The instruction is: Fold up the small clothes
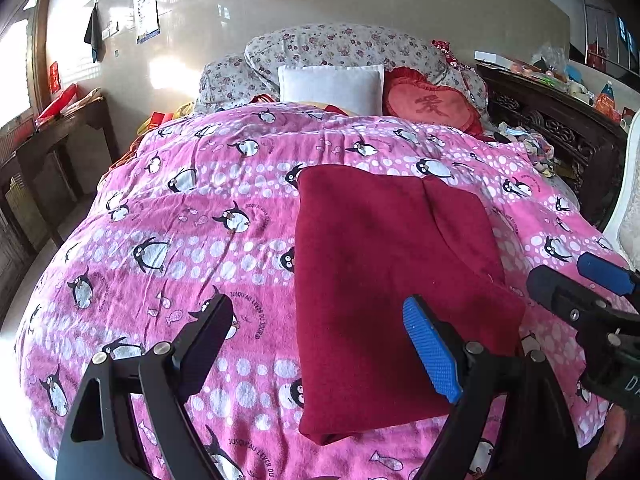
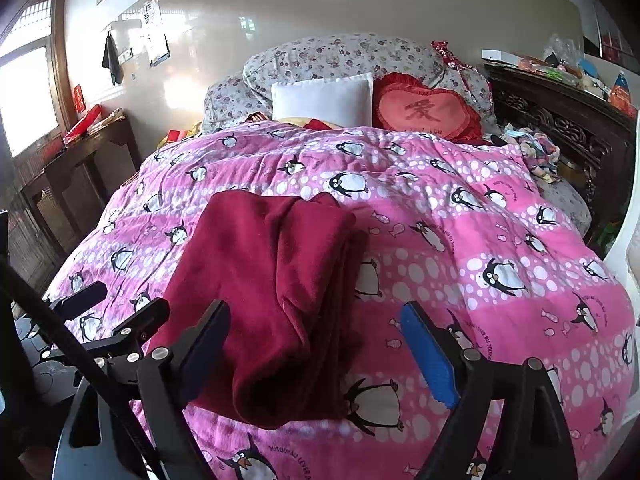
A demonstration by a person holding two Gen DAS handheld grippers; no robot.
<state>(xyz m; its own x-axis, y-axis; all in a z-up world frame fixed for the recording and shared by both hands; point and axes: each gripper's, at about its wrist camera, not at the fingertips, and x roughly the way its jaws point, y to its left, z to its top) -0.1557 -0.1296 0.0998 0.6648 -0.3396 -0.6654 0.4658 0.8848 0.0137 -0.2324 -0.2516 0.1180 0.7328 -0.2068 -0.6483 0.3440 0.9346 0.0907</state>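
A dark red fleece garment (image 1: 384, 280) (image 2: 272, 272) lies folded into a rough rectangle on the pink penguin quilt (image 1: 180, 240) (image 2: 480, 260). My left gripper (image 1: 318, 312) hovers open over the garment's left edge, its blue-padded finger above the cloth and its black finger over the quilt. My right gripper (image 2: 316, 312) is also open above the garment's near right part, and nothing is pressed between its pads. Each gripper shows in the other's view: the right gripper (image 1: 580, 276) at the right edge, the left gripper (image 2: 120, 304) at the lower left.
A white pillow (image 1: 330, 88), a red heart cushion (image 1: 432, 106) and floral bedding (image 1: 340, 46) lie at the bed's head. A heap of small clothes (image 2: 536, 148) lies by the dark carved wooden cabinet (image 2: 568, 120) on the right. A wooden side table (image 1: 60, 132) stands left.
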